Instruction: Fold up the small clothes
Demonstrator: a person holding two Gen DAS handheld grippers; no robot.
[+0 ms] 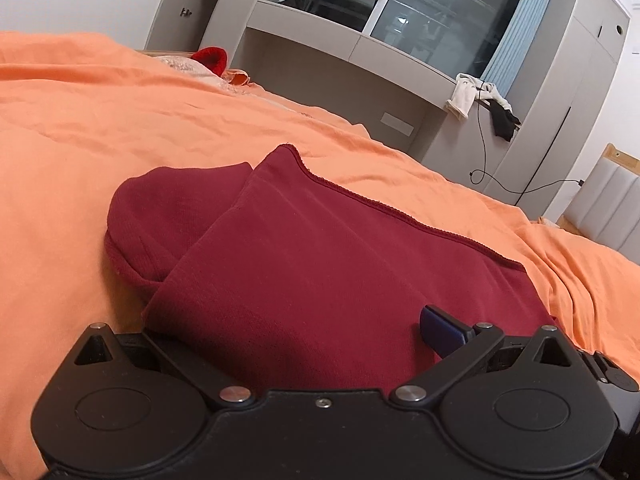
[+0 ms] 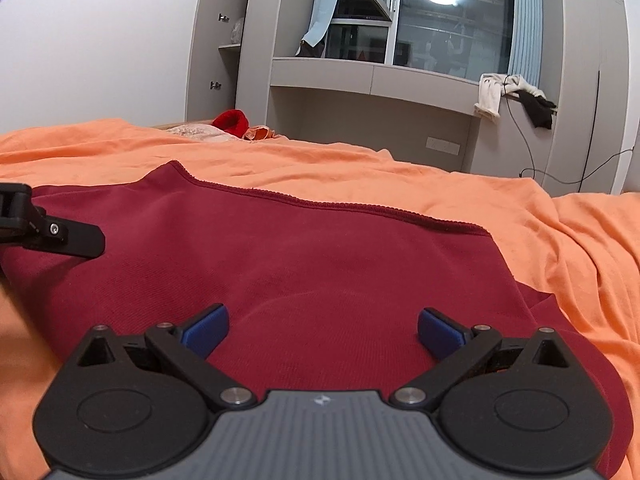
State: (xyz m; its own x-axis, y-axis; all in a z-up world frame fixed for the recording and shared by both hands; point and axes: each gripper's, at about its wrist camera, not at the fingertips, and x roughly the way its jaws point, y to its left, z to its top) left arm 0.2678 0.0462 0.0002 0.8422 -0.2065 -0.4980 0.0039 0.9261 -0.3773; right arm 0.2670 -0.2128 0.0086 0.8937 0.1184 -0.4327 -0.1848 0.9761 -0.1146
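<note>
A dark red garment lies on the orange bedsheet, with a sleeve or folded part bunched at its left. My left gripper stands wide open at the garment's near edge. The cloth lies over its left finger and hides it, and only the right blue pad shows. In the right wrist view the same garment spreads flat. My right gripper is wide open just above it, with both blue pads showing and nothing pinched. A black finger of the left gripper reaches in over the cloth from the left.
A bright red knit item and pale cloth lie at the bed's far end. Beyond stand grey cabinets, a window ledge with draped clothes and a hanging cable. A padded headboard is at the right.
</note>
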